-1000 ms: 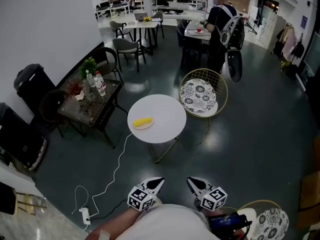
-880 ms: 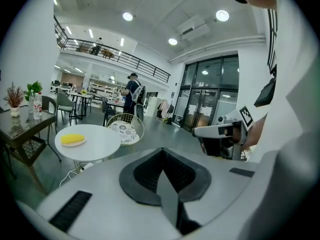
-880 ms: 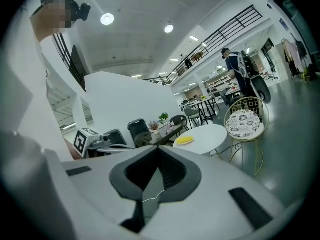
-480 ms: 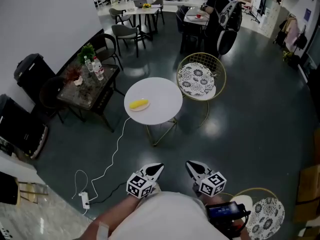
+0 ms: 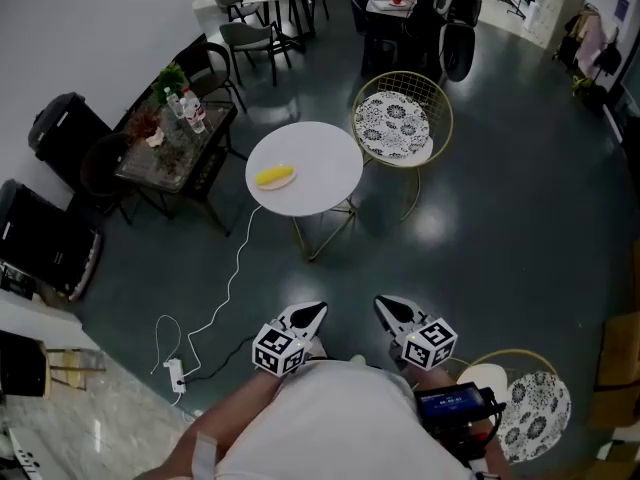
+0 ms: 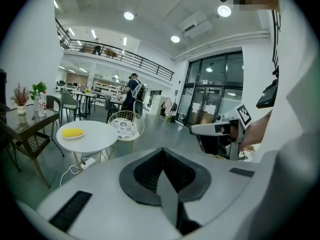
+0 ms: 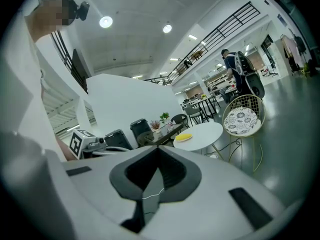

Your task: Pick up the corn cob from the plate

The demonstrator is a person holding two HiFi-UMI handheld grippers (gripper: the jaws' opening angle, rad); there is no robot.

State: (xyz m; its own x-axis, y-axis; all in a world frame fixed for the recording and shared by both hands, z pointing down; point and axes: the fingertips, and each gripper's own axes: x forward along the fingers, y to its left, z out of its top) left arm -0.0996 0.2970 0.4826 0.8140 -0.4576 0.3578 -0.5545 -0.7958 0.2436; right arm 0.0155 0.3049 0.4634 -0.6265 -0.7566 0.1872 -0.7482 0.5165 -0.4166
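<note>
L tool [image 5: 318,309], R tool [image 5: 381,303] shut; corn cob [image 5: 274,176] on plate [image 5: 290,182], well ahead.

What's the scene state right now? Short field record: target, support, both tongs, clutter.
target: corn cob, lying on a plate
support: round white table
left tongs: shut, empty, far short of the table
right tongs: shut, empty, far short of the table
clutter: wire chair beside the table; white cable on the floor
status: corn cob not yet reached
</note>
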